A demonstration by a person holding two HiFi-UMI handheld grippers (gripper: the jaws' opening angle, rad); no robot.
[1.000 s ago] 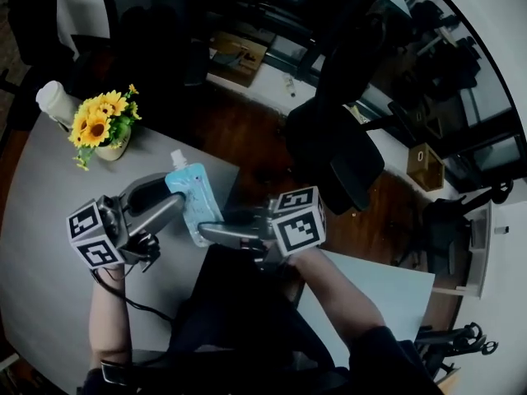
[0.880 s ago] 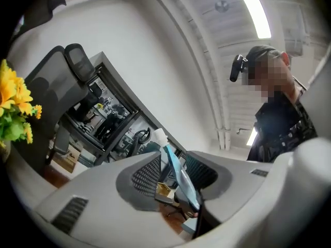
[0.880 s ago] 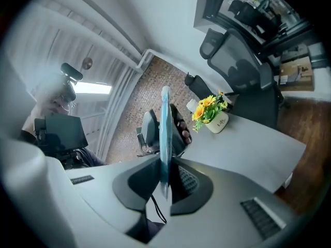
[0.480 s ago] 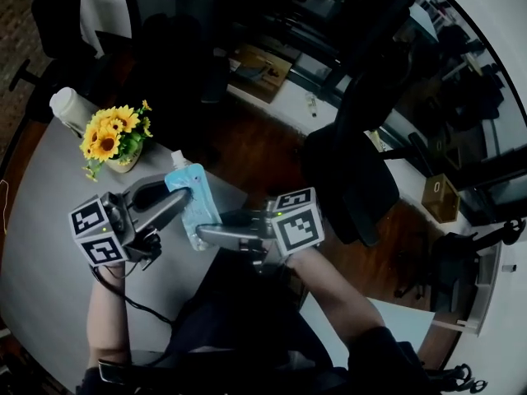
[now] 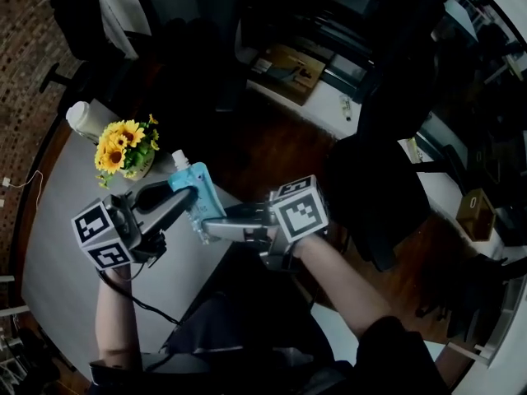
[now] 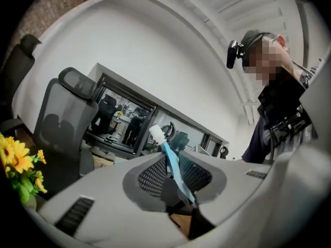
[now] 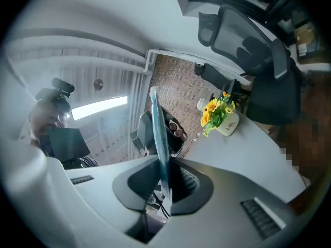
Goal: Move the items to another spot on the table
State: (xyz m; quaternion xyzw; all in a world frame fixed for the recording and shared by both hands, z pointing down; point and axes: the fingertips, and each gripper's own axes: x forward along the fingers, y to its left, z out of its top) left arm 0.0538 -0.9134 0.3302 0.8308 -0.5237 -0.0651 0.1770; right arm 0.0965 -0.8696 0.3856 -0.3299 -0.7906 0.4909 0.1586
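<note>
A flat blue pouch (image 5: 200,197) with a white spout cap hangs upright in the air over the table's far edge, held from both sides. My left gripper (image 5: 190,196) reaches in from the left. Its jaws have just been closing, and its pads now pinch the pouch (image 6: 172,161) edge-on. From the right, my right gripper (image 5: 207,230) is shut on the pouch's lower part (image 7: 158,138). Both grippers point roughly level.
A pot of yellow sunflowers (image 5: 124,144) stands on the grey table (image 5: 58,253) at its far left, with a white cup (image 5: 82,118) behind it. Dark office chairs (image 5: 375,192) stand on the wooden floor beyond the table's edge. The person's torso fills the near side.
Both grippers have carried the pouch sideways together, a little nearer the sunflowers, and the head view has swung with them. The left jaws have narrowed onto the pouch.
</note>
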